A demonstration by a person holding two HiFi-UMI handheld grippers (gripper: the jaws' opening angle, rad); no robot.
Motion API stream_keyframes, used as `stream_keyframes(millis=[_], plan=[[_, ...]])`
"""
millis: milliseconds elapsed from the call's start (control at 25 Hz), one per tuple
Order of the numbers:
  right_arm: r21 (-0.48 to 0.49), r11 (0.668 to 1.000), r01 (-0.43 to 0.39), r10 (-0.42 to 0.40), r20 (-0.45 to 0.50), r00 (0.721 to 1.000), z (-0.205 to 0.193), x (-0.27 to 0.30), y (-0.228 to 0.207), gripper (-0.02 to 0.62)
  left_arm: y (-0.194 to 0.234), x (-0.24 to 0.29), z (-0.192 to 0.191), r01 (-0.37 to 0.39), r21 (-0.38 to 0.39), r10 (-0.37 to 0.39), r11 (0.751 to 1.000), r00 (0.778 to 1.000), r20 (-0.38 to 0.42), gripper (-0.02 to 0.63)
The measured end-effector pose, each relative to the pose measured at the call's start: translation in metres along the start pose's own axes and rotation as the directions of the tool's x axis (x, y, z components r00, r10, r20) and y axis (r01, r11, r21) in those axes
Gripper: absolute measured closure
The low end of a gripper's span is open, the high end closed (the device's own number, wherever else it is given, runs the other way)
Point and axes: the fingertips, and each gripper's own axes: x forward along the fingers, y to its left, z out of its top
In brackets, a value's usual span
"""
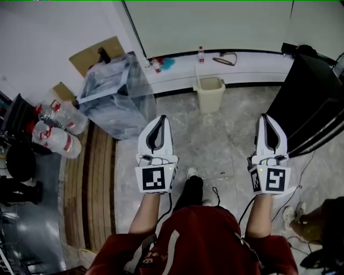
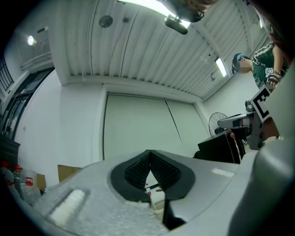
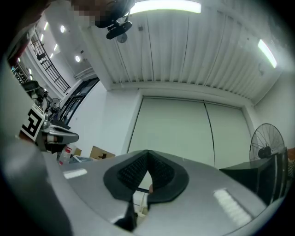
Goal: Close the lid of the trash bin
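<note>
Left tongs [image 1: 159,122] and right tongs [image 1: 268,121] held out side by side, well apart, both pointing forward, tips slightly raised. Jaws of each together, pads meeting at tip. Left forearm [image 1: 144,212] and right forearm [image 1: 257,215] bare, extended, roughly parallel

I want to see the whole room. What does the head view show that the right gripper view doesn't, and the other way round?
Only the head view: the grey floor, the person's red top and the open trash bin in full. Only the right gripper view: the ceiling light and a standing fan. Both: the right tongs, shut and empty, the left tongs, and the pale doors.
</note>
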Motion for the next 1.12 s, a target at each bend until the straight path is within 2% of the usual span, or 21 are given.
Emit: stream_keyframes(millis=[440, 760, 1120], plan=[[0.021, 1.0, 0.007, -0.006, -0.015, 1.0, -0.023, 0.034, -0.008, 0.597, 0.005, 0.035, -0.016, -0.003, -0.014, 0.002, 1.0, 1.0, -0.013, 0.601], [0.027, 0.999, -0.017, 0.019, -0.059, 0.998, -0.046, 0.098, -0.02, 0.595, 0.019, 0.099, -0.037, 0.005, -0.047, -0.007, 0.999, 0.999, -0.043, 0.601], [0.017, 0.999, -0.049, 0.051, -0.095, 0.994, -0.081, 0.179, -0.025, 0.595, 0.053, 0.172, -0.08, -0.002, -0.084, -0.004, 0.996, 0.997, -0.074, 0.601]])
